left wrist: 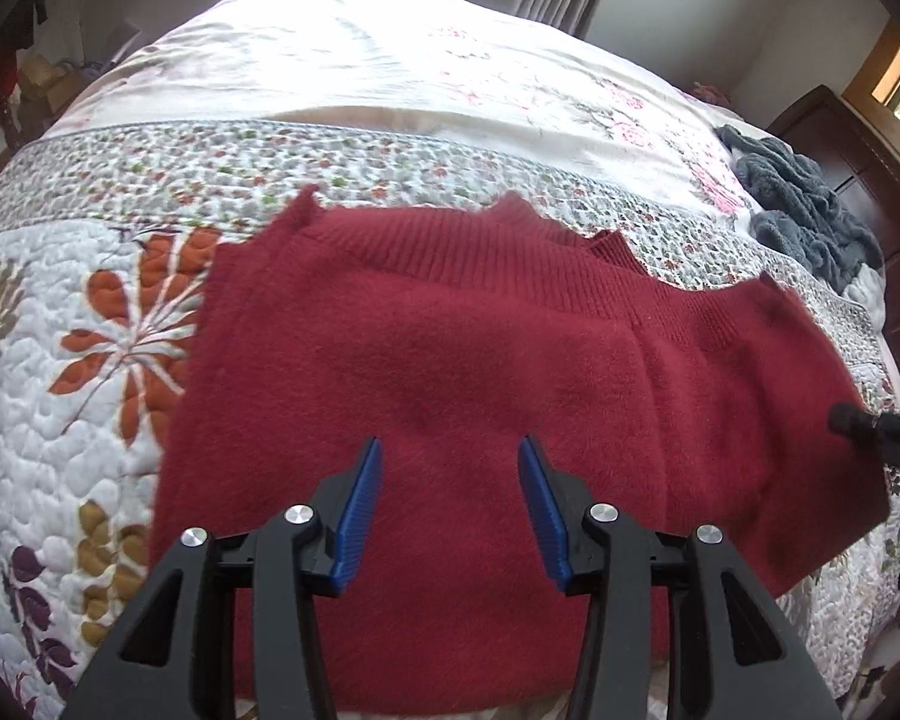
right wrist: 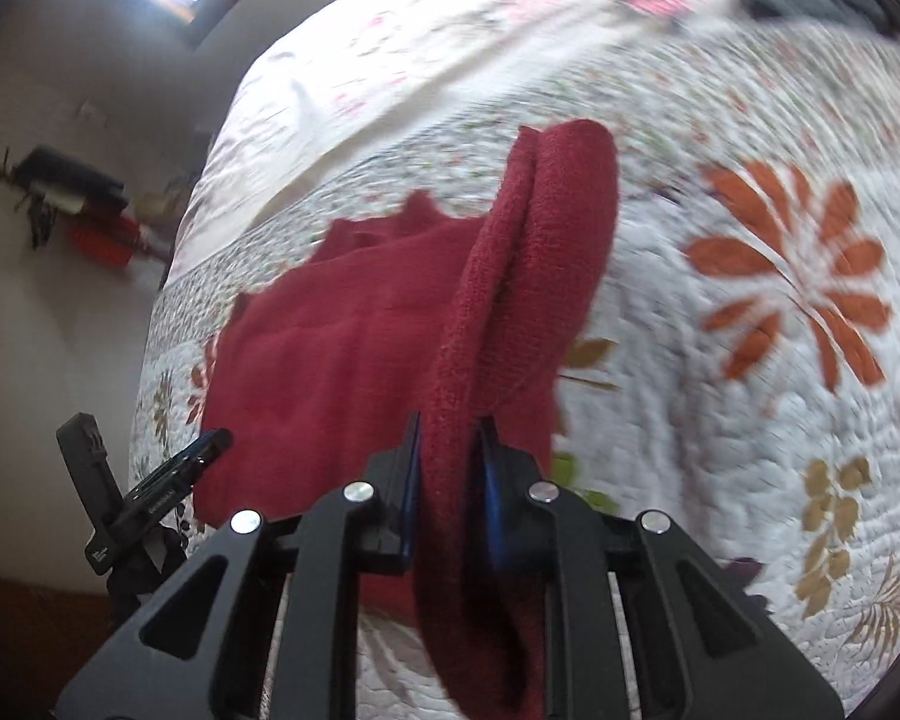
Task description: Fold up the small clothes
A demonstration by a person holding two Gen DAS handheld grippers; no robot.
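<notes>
Now red sweater (right wrist: 450, 480) fold pinched between right jaws; left jaws spread above.

Sweater (left wrist: 450, 372) on quilt (left wrist: 78, 300)

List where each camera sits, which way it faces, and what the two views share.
Left wrist: on the left gripper, facing forward over the red sweater on the quilted bed; its own open blue fingers show.
Right wrist: on the right gripper, facing along the bed; its fingers clamp a lifted sweater fold.
Shared: sweater, quilt, and each other's gripper at the frame edge.
</notes>
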